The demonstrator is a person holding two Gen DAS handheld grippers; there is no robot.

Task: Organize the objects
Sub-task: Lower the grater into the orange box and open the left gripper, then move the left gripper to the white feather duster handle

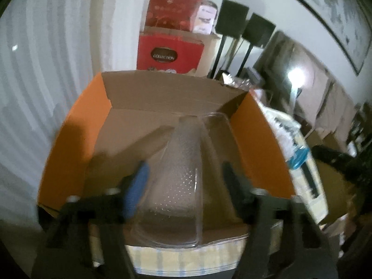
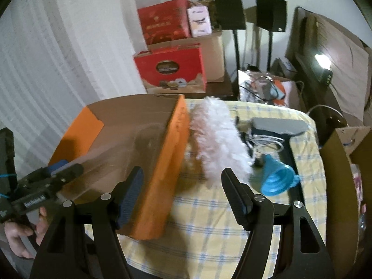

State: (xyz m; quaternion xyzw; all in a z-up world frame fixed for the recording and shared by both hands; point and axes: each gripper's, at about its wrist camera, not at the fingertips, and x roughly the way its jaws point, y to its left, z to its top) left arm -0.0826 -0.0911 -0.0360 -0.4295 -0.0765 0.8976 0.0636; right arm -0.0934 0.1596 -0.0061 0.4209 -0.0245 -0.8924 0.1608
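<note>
An orange cardboard box [image 1: 76, 127] stands open on the checked tablecloth; it also shows in the right wrist view [image 2: 167, 162]. A clear textured plastic tray [image 1: 183, 174] lies in the box, between the jaws of my left gripper [image 1: 186, 174], which are spread wide and do not press it. My right gripper [image 2: 183, 181] is open and empty, astride the box's right wall. A white feather duster [image 2: 216, 137], a blue funnel [image 2: 276, 179] and a grey-headed tool [image 2: 279, 125] lie on the table right of the box.
The yellow checked table [image 2: 209, 227] has its rounded edge at the right. Red gift boxes [image 2: 172, 69] and black speaker stands [image 2: 234, 34] stand behind. A brown cardboard box [image 2: 337, 162] is at the far right. A white curtain [image 2: 34, 58] hangs on the left.
</note>
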